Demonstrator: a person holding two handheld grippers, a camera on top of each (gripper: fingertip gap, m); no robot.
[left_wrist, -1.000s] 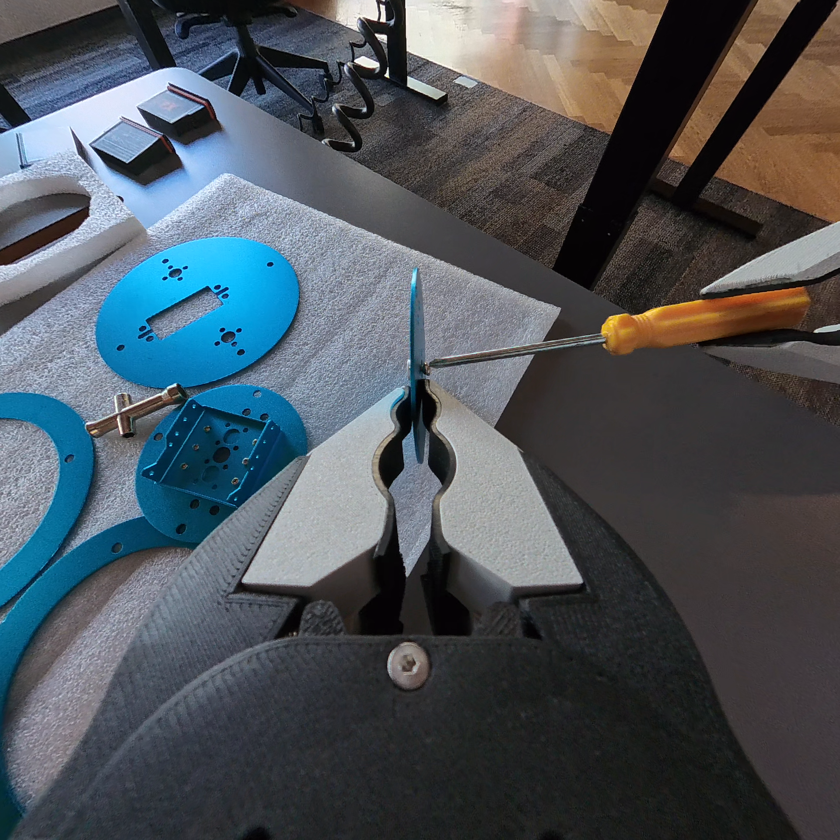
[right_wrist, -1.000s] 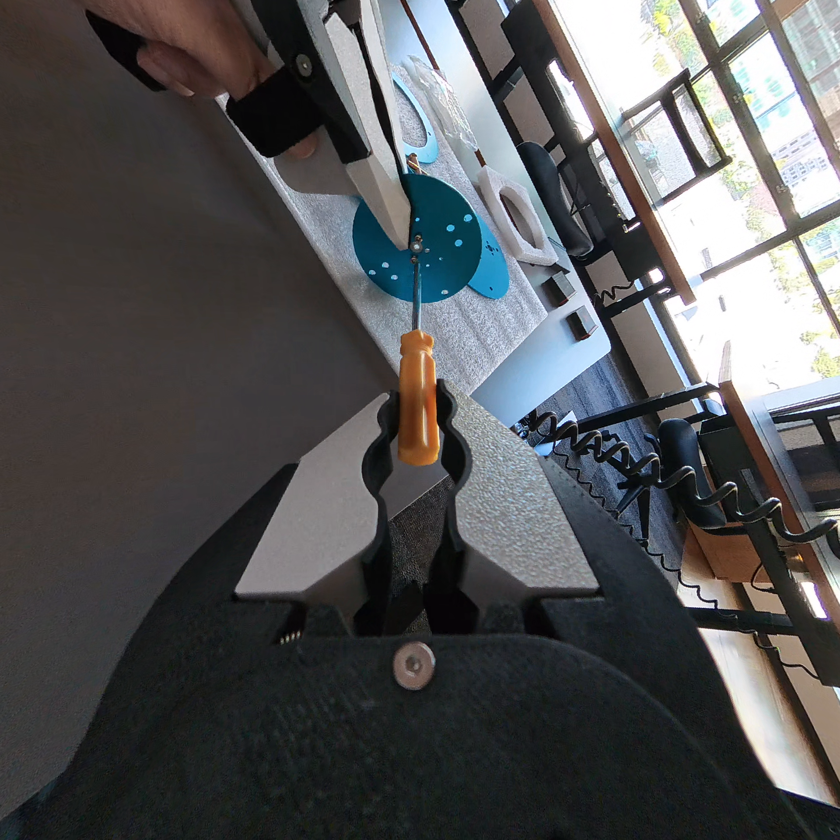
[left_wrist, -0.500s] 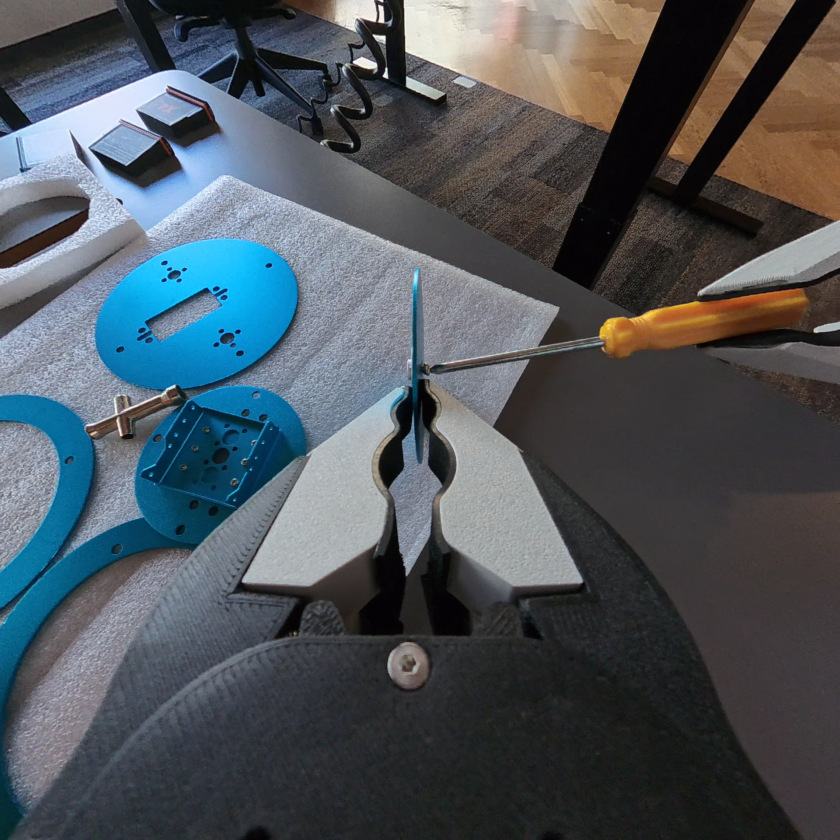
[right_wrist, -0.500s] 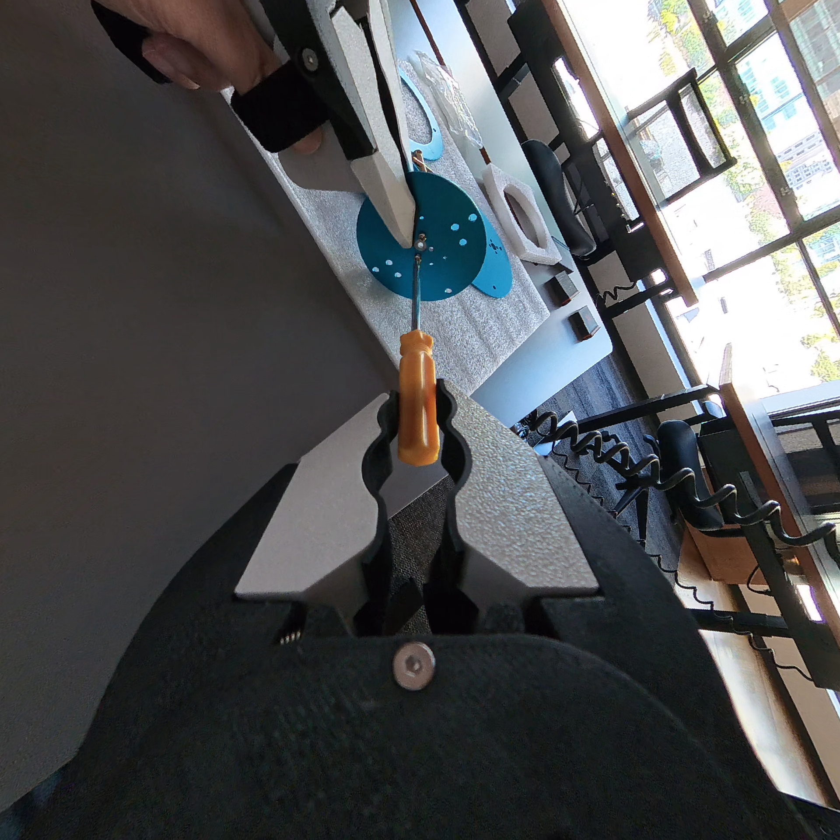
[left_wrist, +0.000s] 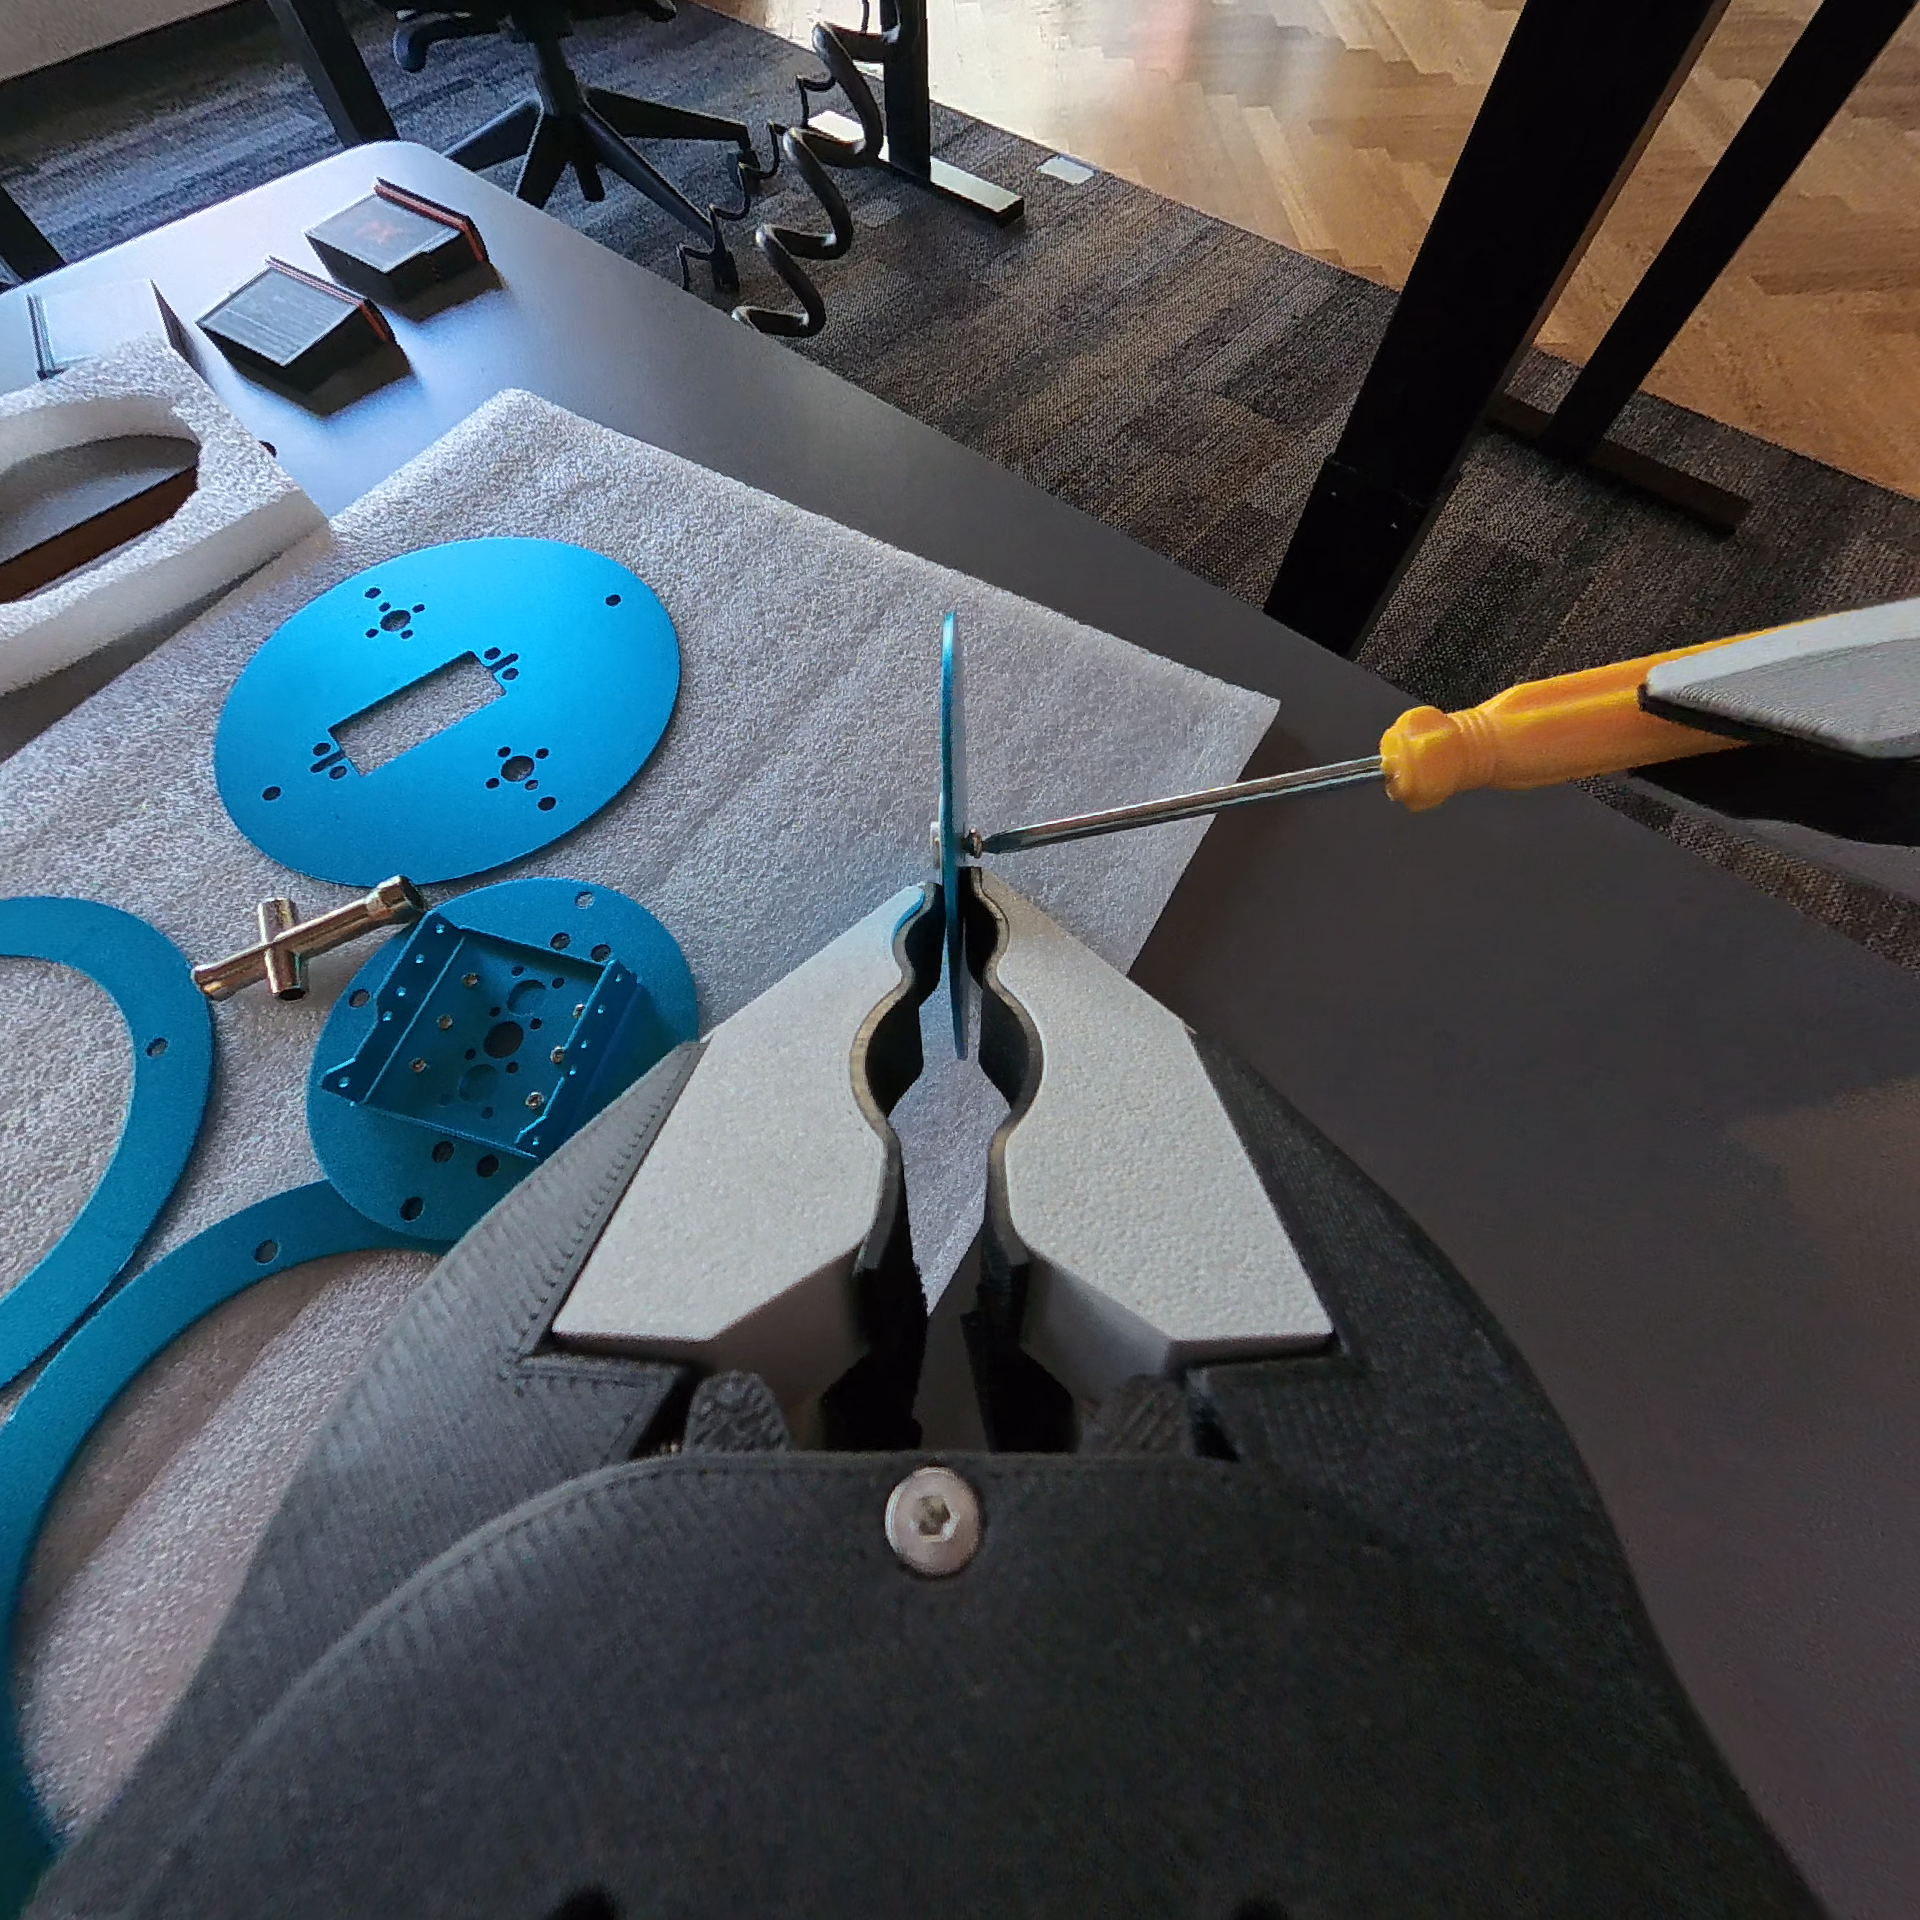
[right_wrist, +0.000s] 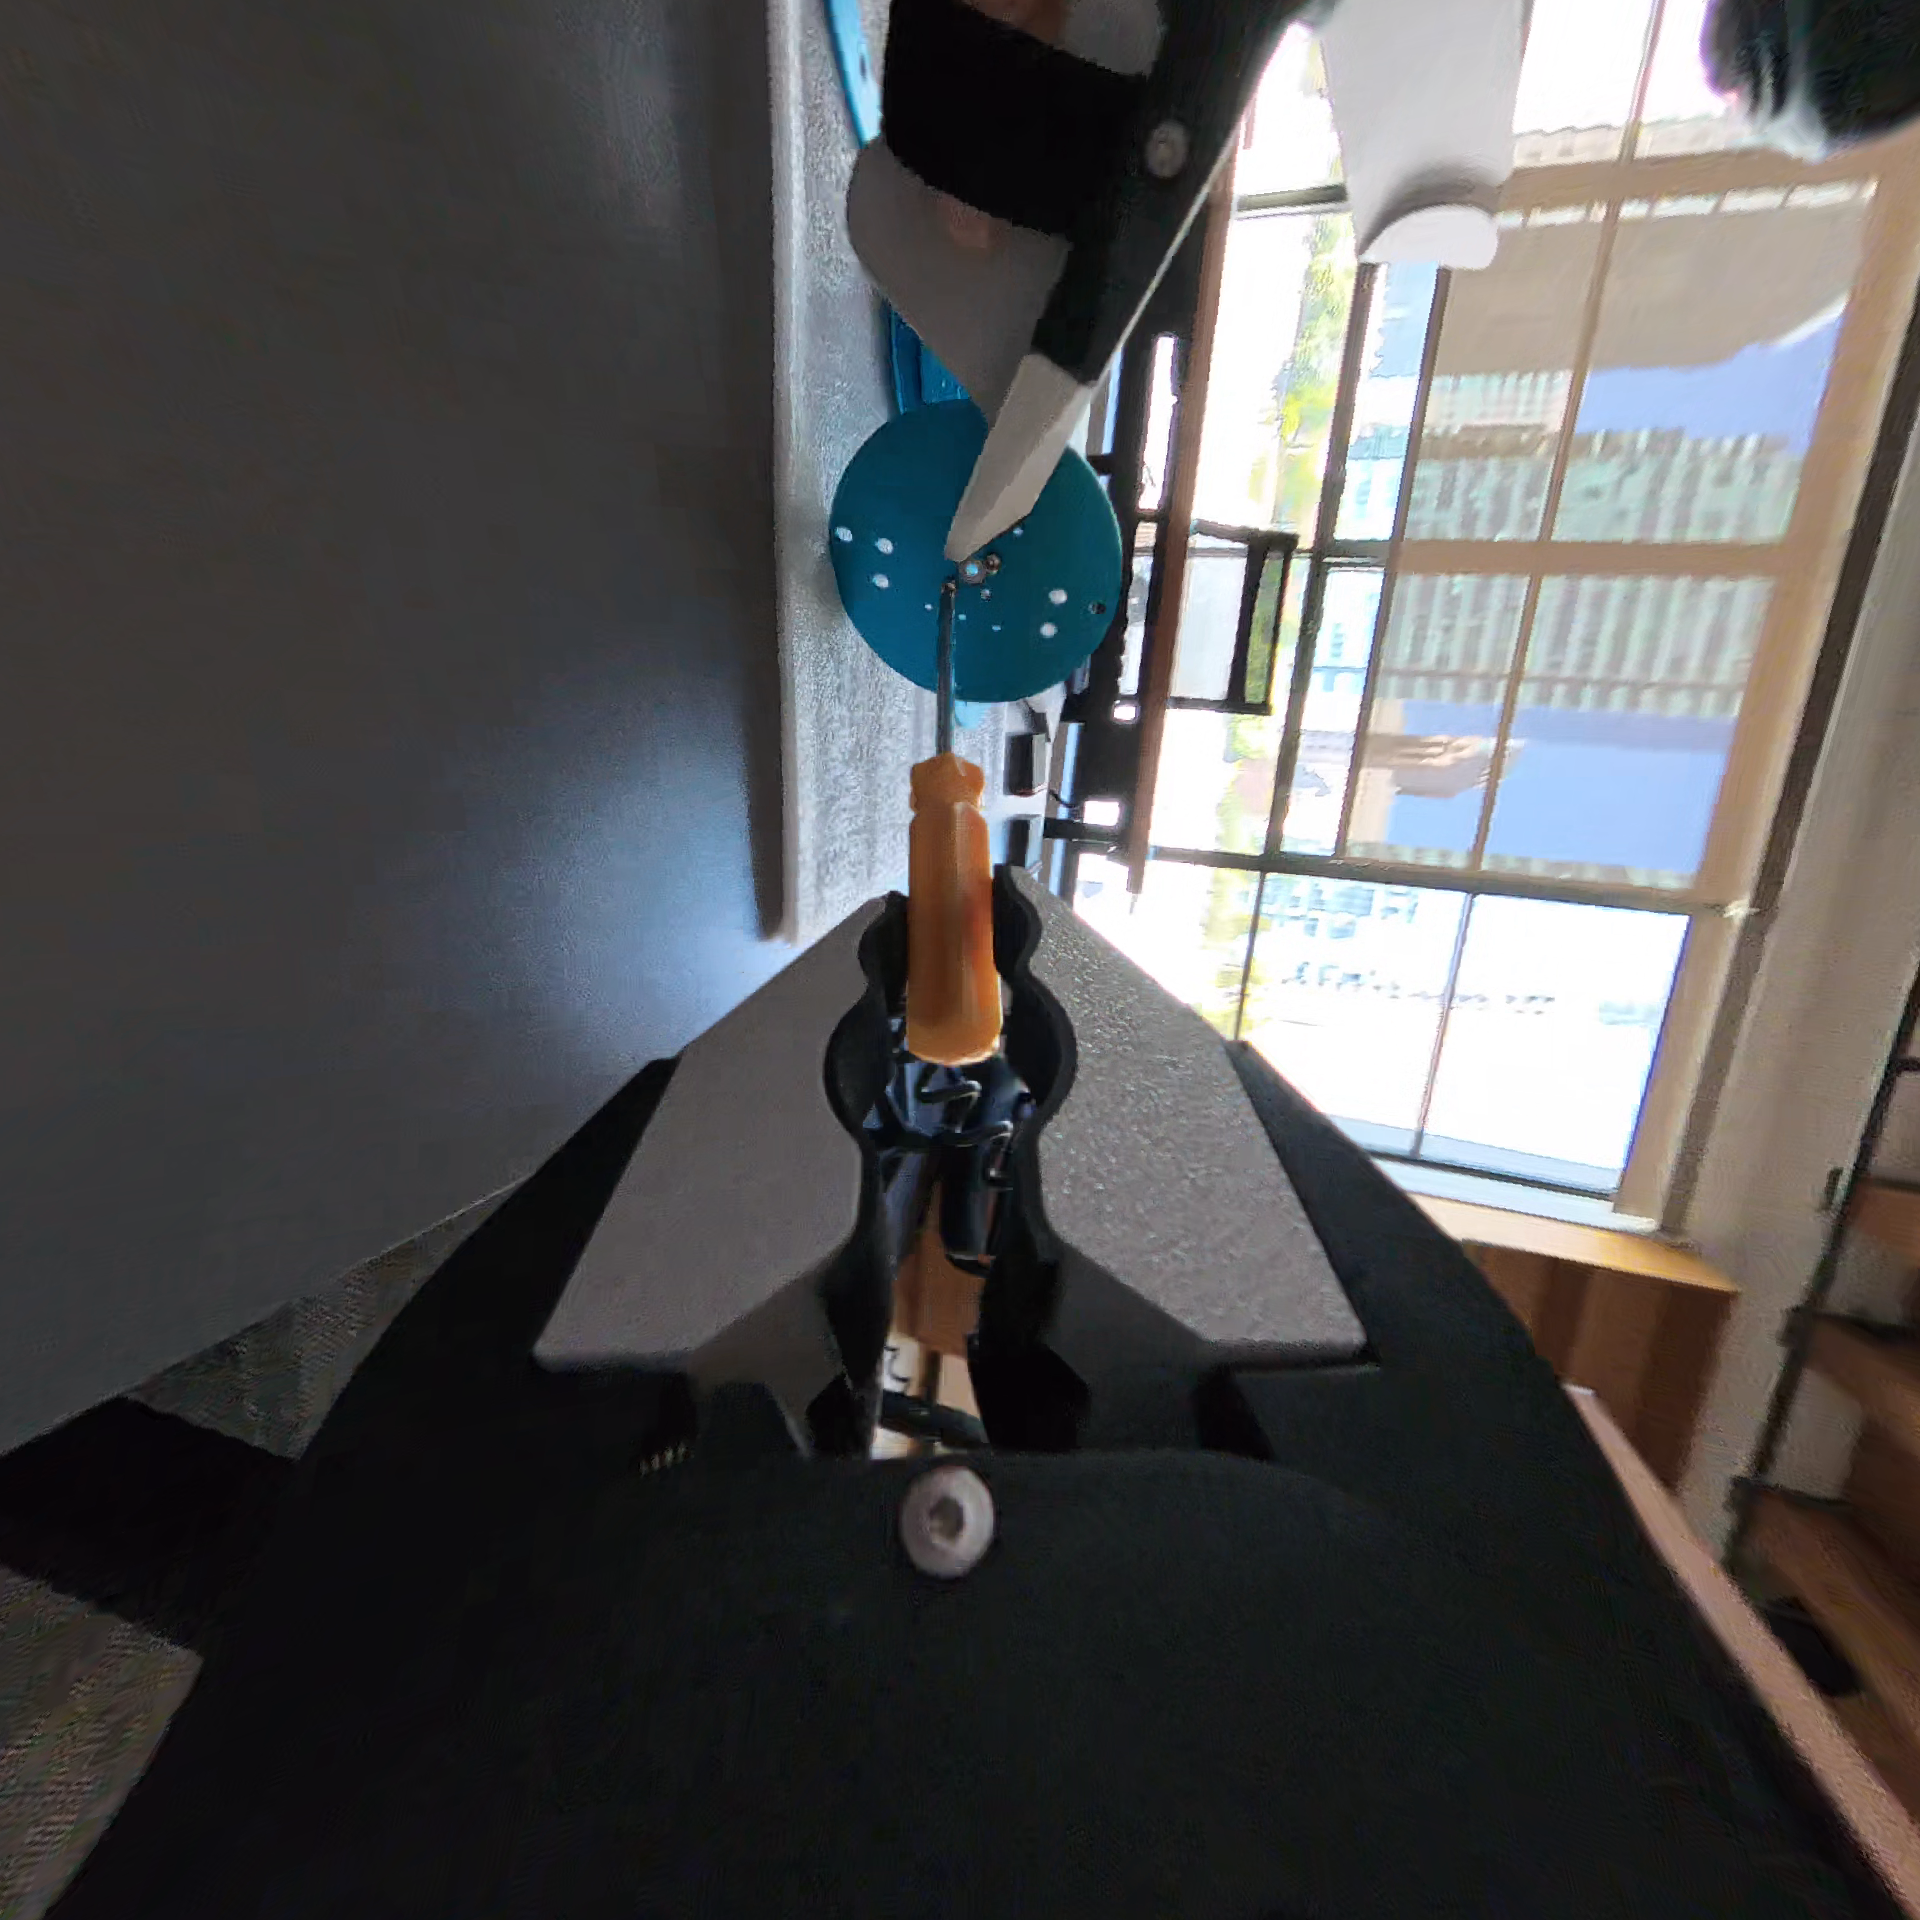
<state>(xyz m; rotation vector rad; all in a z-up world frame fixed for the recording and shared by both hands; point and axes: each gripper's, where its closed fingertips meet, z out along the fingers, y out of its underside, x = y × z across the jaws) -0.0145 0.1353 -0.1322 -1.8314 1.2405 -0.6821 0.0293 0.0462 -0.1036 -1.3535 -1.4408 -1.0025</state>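
My left gripper (left_wrist: 951, 904) is shut on the lower edge of a blue round disc (left_wrist: 948, 727) and holds it upright, edge-on to its camera, over the white foam sheet (left_wrist: 790, 623). My right gripper (right_wrist: 945, 904) is shut on the orange handle of a screwdriver (right_wrist: 951, 894). The screwdriver's shaft (left_wrist: 1174, 805) reaches from the right, and its tip sits on a small screw (left_wrist: 971, 842) near the disc's middle. The right wrist view shows the disc's perforated face (right_wrist: 1049, 655) with a left fingertip (right_wrist: 1013, 468) over it. The right gripper (left_wrist: 1787, 707) shows at the left view's right edge.
On the foam lie a blue plate with a rectangular cutout (left_wrist: 447, 707), a blue disc carrying a bracket (left_wrist: 488, 1029), a metal cross key (left_wrist: 301, 945) and blue rings (left_wrist: 135, 1039). A foam block (left_wrist: 125, 488) and two black boxes (left_wrist: 301, 322) lie behind. Black table legs (left_wrist: 1455, 312) stand beyond the table edge. The left gripper's tips are roughly 11 centimeters from the right gripper's. The disc's perforated face (right_wrist: 1049, 655) is about 4 centimeters from my left fingertips.
The right gripper has rolled about the screwdriver's axis, turning the handle; its view has rotated sharply. The tip stays on the screw. The left gripper and disc have held still.
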